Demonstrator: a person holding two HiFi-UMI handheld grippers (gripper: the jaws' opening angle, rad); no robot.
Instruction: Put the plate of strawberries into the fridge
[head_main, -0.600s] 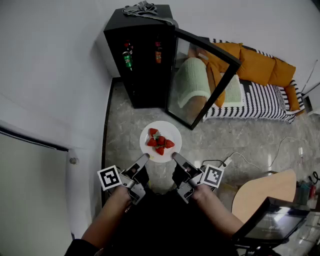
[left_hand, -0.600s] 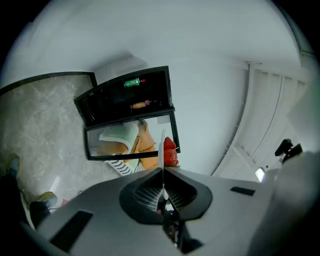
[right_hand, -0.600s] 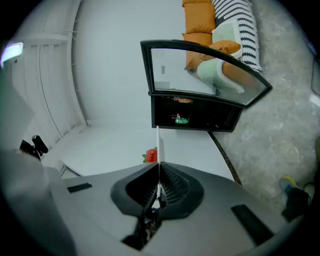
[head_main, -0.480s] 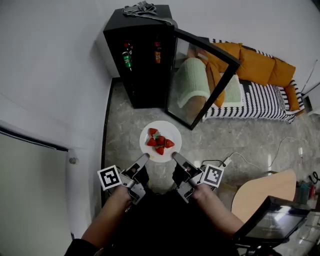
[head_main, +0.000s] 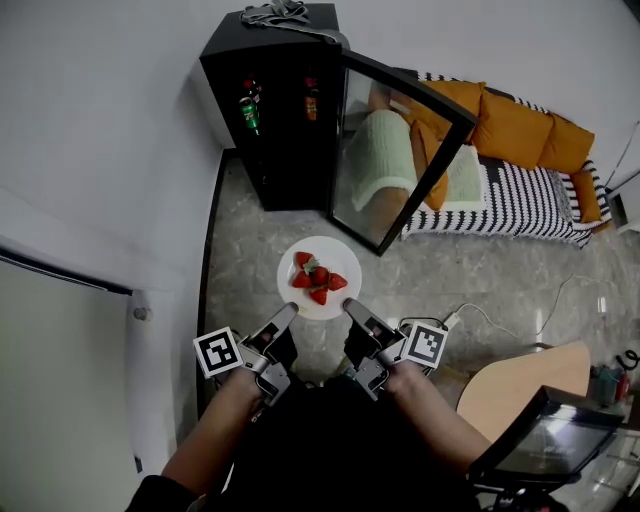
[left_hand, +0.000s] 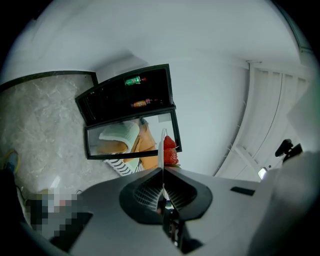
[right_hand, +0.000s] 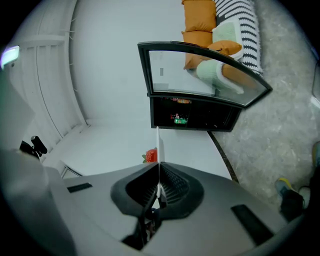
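A white plate (head_main: 340, 258) with several red strawberries (head_main: 318, 280) is held in the air above the marble floor. My left gripper (head_main: 290, 312) is shut on the plate's near left rim, and my right gripper (head_main: 350, 306) is shut on its near right rim. In both gripper views the plate shows edge-on as a thin white line (left_hand: 161, 150) (right_hand: 158, 145) between the shut jaws, with strawberries (left_hand: 170, 151) (right_hand: 151, 155) beside it. The black fridge (head_main: 280, 110) stands ahead against the wall, its glass door (head_main: 395, 150) swung open to the right. Bottles (head_main: 248, 108) stand on its shelf.
A sofa (head_main: 520, 170) with orange cushions and a striped cover lies to the right behind the door. A cable (head_main: 500, 320) runs on the floor at right. A wooden table edge (head_main: 520, 385) and a laptop (head_main: 540, 450) are at lower right. A white wall (head_main: 100, 180) is at left.
The plate and both grippers have shifted slightly forward and left toward the fridge; the fridge appears a little nearer the frame's top. The grips are unchanged.
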